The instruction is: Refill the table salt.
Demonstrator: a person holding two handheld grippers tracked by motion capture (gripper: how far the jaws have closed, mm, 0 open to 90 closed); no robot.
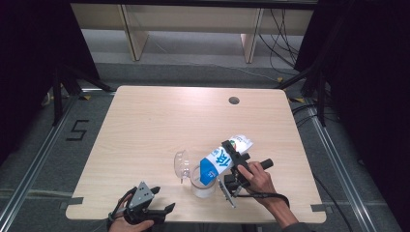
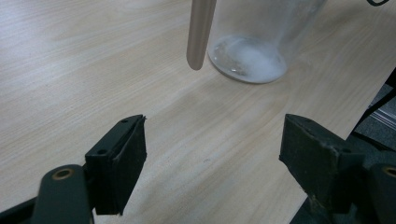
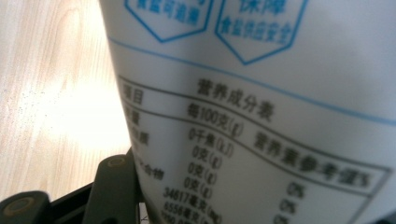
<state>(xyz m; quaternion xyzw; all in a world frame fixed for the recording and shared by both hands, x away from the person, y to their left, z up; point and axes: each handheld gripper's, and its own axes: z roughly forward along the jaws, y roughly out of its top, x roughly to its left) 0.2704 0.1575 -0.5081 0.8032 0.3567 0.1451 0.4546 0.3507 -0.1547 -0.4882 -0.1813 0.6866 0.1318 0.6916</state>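
A white bag with blue print [image 1: 223,159] hangs tilted, its lower end over the mouth of a clear glass jar [image 1: 202,183]. My right gripper [image 1: 233,155] is shut on the bag's middle, and the bag's label [image 3: 261,116] sits close before that gripper's camera. White powder [image 2: 247,63] lies on the jar's bottom. The jar's clear lid [image 1: 182,165] stands open at its left side. A beige bar-like part [image 2: 201,32] hangs beside the jar. My left gripper [image 1: 163,198] [image 2: 212,158] rests open near the table's front edge, left of the jar, holding nothing.
The light wooden table [image 1: 145,125] has a round cable hole [image 1: 234,100] at the back right. A floor mark shaped like a 5 [image 1: 77,129] lies left of the table. Cables [image 1: 285,34] and wooden furniture legs [image 1: 133,34] stand beyond the far edge.
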